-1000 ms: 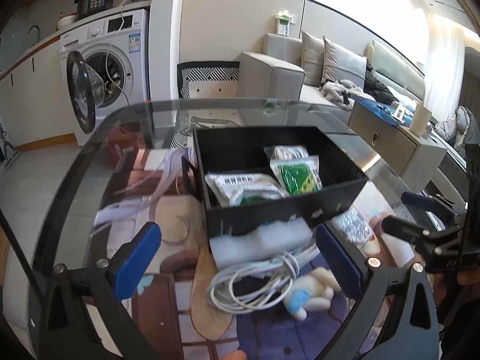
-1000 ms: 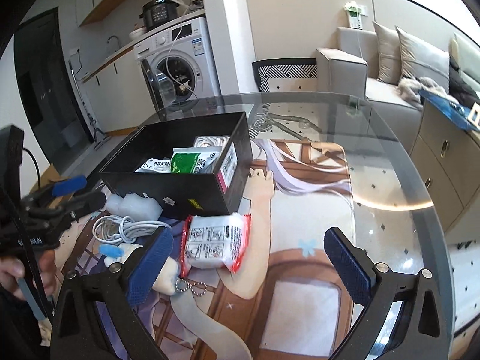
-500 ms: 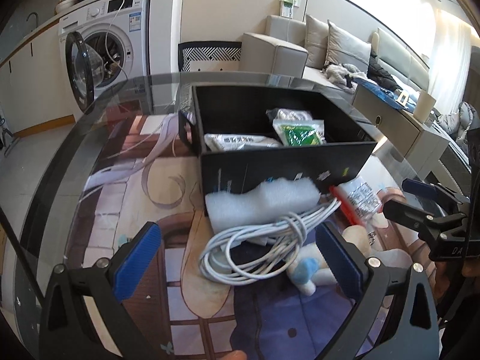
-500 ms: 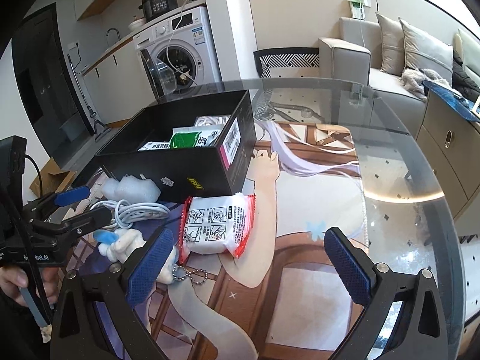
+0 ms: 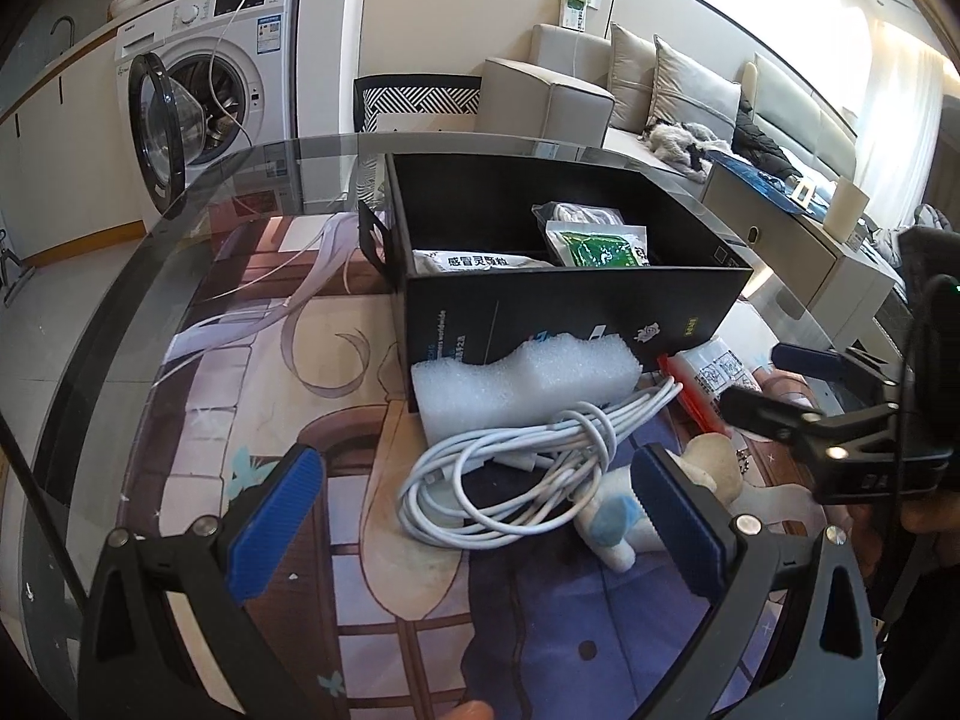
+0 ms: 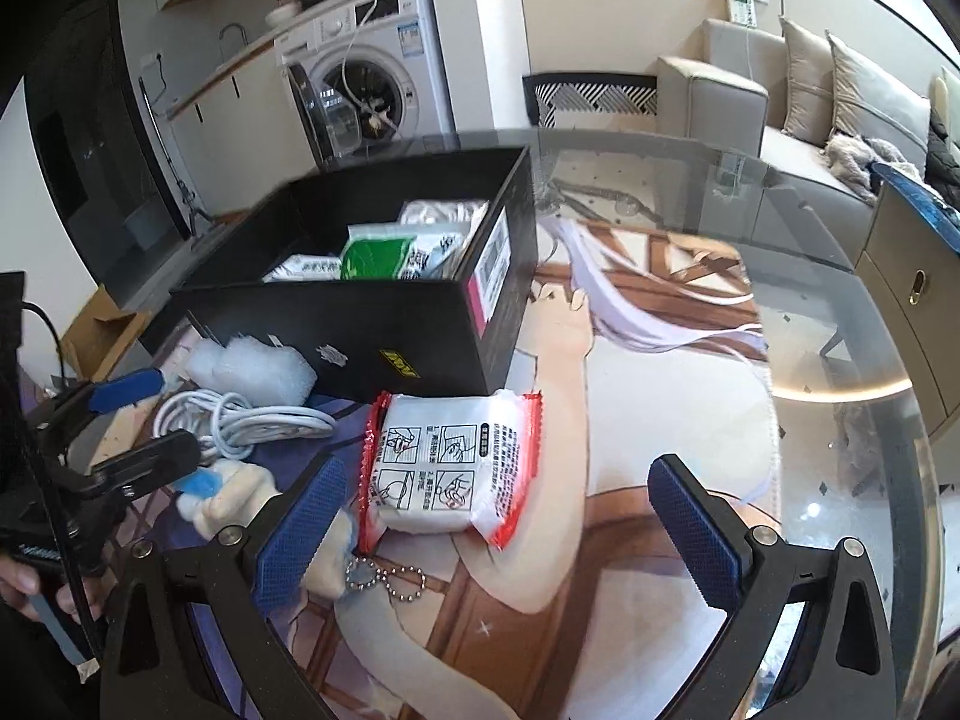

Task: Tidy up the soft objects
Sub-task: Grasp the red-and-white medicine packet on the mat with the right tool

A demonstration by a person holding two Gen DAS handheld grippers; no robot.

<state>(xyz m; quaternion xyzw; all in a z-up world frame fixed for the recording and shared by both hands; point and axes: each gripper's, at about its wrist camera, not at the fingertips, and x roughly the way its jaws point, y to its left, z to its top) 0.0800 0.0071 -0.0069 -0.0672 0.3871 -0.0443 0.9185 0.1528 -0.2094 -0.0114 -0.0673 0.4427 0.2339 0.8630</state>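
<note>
Left gripper (image 5: 480,516) held wide, empty; coiled cable (image 5: 528,474) centred just ahead, long axis crosswise; right gripper (image 6: 498,516) wide, packet (image 6: 447,468) framed between its fingers

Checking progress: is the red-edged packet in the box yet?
Out: red-edged packet lies on the table beside the black box.

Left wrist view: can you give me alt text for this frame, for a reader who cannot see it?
The open left gripper points at a coiled white cable lying on a glass table, against a white foam block in front of a black box that holds packets. A small plush toy lies right of the cable, and the right gripper shows at the right edge.
</note>
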